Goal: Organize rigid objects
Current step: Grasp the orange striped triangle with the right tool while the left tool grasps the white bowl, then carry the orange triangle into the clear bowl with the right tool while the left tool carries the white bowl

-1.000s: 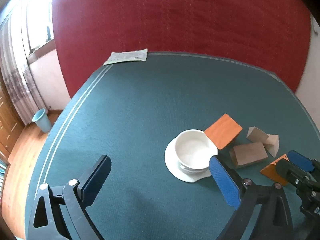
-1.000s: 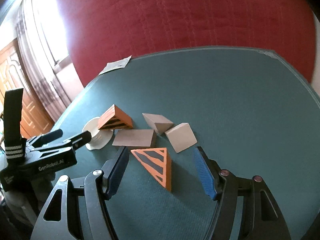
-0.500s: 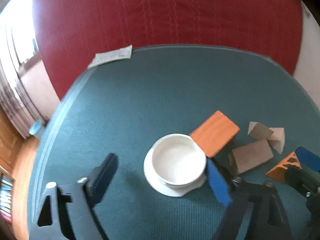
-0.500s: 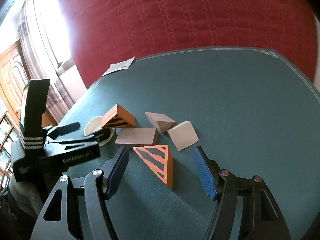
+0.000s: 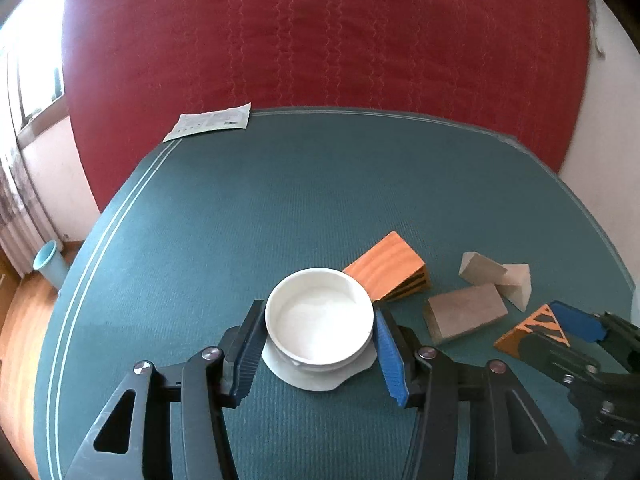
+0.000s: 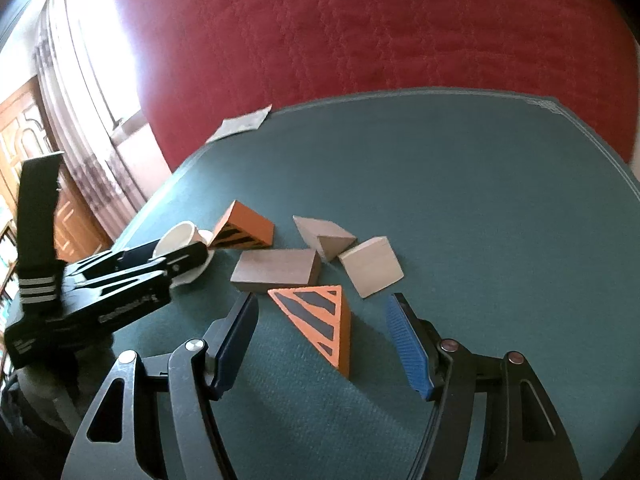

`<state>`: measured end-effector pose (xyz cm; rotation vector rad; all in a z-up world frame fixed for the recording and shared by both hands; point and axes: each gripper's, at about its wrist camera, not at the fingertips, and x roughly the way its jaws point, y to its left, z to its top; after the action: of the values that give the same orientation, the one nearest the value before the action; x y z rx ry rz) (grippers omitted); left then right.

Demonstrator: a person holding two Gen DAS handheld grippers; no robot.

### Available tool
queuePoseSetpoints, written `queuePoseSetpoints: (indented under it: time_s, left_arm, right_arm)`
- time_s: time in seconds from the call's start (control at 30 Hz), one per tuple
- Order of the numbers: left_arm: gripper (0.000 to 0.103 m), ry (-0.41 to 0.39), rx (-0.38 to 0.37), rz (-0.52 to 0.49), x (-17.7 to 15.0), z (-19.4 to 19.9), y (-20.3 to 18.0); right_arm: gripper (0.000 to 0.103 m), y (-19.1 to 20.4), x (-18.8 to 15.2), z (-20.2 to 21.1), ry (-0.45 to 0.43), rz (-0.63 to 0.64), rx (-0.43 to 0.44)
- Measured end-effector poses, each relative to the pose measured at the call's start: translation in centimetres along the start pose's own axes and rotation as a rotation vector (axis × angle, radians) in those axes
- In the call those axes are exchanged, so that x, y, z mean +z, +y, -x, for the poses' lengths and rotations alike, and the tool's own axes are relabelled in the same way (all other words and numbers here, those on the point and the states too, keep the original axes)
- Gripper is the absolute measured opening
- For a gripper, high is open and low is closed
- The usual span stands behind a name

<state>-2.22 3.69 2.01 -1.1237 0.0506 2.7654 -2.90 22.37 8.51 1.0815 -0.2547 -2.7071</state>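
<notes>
The left gripper (image 5: 320,336) has its jaws closing around the white bowl (image 5: 319,317), which sits between them on a white saucer (image 5: 316,380) on the green table (image 5: 280,200); both pads sit right at the bowl's rim, the black one on the left side and the blue one on the right, though whether they already press it is hard to tell. A second ago these jaws stood far wider, with the bowl off toward the right finger rather than centred between the 2. The right gripper (image 6: 322,334) holds its jaws spread to a middling width, pinching nothing; the orange striped wedge (image 6: 320,324) lies on the table between the fingers without touching either pad, and this spread matches what it showed a second ago. Just behind the bowl lies a second orange wedge (image 5: 386,272), touching or nearly touching the bowl's rim. Further right sit a grey rectangular block (image 5: 464,316), a grey wedge (image 5: 480,270) and a pale wedge (image 5: 516,284), the last 2 touching each other. A paper sheet (image 5: 210,122) rests at the table's far edge, against a red quilted backdrop (image 5: 320,32)
</notes>
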Motion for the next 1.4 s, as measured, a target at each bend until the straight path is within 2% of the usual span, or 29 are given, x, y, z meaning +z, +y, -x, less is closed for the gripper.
queuePoseSetpoints:
  time_s: [0.23,0.3,0.37,0.43,0.57,0.8,0.87,1.4]
  left_arm:
    - [0.054,-0.028,0.025,-0.045,0.4,0.0,-0.6]
    - [0.054,-0.026,0.026,-0.041,0.5,0.0,-0.5]
    - [0.054,-0.019,0.030,-0.028,0.5,-0.1,-0.3]
    - [0.054,-0.010,0.033,-0.017,0.4,0.0,-0.3]
    - [0.054,-0.012,0.030,-0.012,0.2,0.5,-0.5]
    - [0.054,-0.025,0.005,-0.024,0.3,1.2,-0.9]
    - [0.054,-0.026,0.000,-0.025,0.4,1.4,-1.1]
    - [0.054,-0.048,-0.055,-0.069,0.2,3.0,-3.7]
  right_arm:
    - [0.066,1.7,-0.1,-1.0,0.056,0.085,-0.048]
    - [0.060,1.6,0.0,-1.2,0.059,0.081,-0.059]
    - [0.048,1.3,0.0,-1.1,0.054,0.069,-0.063]
    - [0.041,1.1,0.1,-1.0,0.051,0.057,-0.066]
    - [0.037,0.8,0.0,-0.7,0.044,0.040,-0.056]
    - [0.035,1.8,-0.9,0.5,0.015,0.070,-0.057]
    - [0.030,2.1,-1.4,1.2,0.007,0.079,-0.049]
    - [0.030,1.0,-2.9,3.9,-0.025,0.024,-0.044]
